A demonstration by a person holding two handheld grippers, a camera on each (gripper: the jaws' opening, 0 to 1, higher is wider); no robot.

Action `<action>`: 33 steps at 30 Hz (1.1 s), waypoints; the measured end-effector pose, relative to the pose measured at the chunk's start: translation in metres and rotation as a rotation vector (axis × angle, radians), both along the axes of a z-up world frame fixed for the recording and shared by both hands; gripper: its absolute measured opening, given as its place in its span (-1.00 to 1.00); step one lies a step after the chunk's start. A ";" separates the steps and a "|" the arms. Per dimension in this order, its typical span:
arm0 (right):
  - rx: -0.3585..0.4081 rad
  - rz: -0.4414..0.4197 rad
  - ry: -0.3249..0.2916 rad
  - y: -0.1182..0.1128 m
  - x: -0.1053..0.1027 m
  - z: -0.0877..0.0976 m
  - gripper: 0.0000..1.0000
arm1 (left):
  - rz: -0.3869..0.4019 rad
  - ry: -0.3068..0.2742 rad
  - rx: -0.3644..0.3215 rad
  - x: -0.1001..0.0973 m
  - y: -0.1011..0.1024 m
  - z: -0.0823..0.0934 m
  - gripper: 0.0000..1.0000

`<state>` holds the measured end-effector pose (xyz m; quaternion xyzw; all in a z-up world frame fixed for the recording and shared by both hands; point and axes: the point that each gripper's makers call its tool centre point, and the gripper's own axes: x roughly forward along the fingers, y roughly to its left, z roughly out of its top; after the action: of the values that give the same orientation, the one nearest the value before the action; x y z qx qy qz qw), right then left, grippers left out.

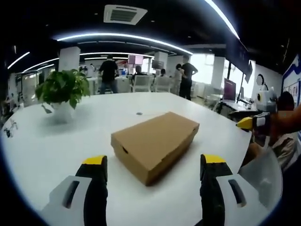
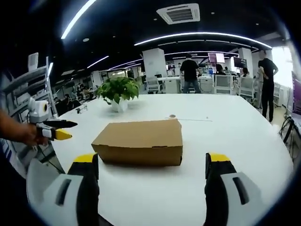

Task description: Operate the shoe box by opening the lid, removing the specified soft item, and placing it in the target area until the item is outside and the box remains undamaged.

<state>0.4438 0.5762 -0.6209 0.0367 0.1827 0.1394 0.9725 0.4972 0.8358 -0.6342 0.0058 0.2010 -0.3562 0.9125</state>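
A brown cardboard shoe box [image 1: 155, 143] lies on the white table [image 1: 108, 117] with its lid down; the soft item cannot be seen. My left gripper [image 1: 154, 165] is open, its yellow-tipped jaws wide apart just short of the box. In the right gripper view the same shoe box [image 2: 141, 141] lies ahead of my right gripper [image 2: 153, 162], also open with nothing between the jaws. The right gripper [image 1: 254, 122] enters the left gripper view at the right edge. The left gripper [image 2: 54, 129] appears at the left of the right gripper view, held in a hand.
A potted green plant [image 1: 63, 92] stands at the table's far left, and again as the plant [image 2: 120, 92] behind the box. A small round dark thing [image 1: 139, 113] lies on the table beyond the box. Several people and chairs [image 1: 150, 82] are behind the table.
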 end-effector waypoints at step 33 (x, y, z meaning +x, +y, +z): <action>-0.049 0.067 0.132 -0.006 0.115 -0.043 0.53 | -0.010 0.102 0.055 0.075 -0.038 -0.042 0.52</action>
<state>0.5592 0.5705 -0.6637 0.0157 0.2512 0.1648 0.9537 0.5721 0.7977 -0.6757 0.0136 0.2568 -0.3552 0.8987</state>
